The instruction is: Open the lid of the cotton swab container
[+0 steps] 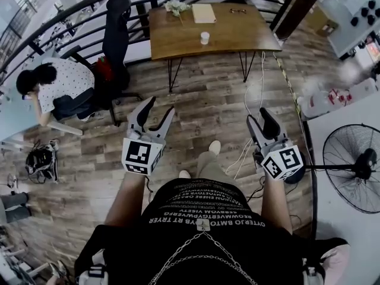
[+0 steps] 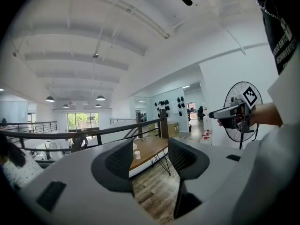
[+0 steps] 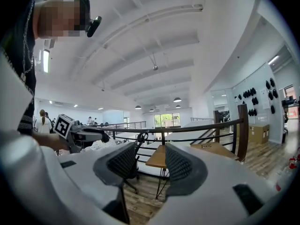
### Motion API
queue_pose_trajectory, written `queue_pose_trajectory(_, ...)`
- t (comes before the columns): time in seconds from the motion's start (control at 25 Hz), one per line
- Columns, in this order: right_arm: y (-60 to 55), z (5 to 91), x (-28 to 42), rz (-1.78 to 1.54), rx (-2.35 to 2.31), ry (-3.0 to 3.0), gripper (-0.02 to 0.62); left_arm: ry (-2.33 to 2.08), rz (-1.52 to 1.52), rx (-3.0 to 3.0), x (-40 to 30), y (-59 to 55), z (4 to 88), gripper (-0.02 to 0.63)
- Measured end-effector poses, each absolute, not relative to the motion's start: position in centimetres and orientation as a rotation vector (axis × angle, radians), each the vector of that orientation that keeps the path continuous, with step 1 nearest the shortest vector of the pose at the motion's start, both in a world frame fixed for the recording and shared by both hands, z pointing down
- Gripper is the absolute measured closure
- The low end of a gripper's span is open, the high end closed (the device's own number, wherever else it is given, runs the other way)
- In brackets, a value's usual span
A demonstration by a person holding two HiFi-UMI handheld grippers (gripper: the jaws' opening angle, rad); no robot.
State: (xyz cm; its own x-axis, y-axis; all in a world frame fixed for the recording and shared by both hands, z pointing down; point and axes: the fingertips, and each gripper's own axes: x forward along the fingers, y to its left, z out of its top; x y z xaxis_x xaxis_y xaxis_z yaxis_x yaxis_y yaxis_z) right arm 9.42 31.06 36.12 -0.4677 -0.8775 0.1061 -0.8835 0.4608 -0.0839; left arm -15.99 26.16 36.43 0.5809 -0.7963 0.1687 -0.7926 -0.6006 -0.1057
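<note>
Approach stage. Left gripper point(image 1: 159, 107) and right gripper point(image 1: 257, 116), both spread and empty, are well apart from the brown wooden bench point(image 1: 178, 43). On it stands a small white cylindrical container point(image 1: 205, 37), probably the cotton swab container. Advisable: step close, steady its body, then lift the lid.

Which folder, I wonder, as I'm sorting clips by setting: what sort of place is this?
Probably an open-plan office on a mezzanine: a wooden table stands by a black railing, with an office chair and a pedestal fan nearby.
</note>
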Motion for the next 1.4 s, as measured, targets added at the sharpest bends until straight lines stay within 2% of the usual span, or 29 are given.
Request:
queue_pose_trajectory(0.76,13.9,37.3,15.1,0.156,1.363,-2.771,0.405,1.453,-0.332,-2.73,-7.7,10.9,36.1,0.373)
queue_pose_trajectory(1.4,6.3,37.5,22.2,0.203,1.339,-2.772,0.423,1.466,-0.352,-2.73,0.1,3.3,36.4,0.373)
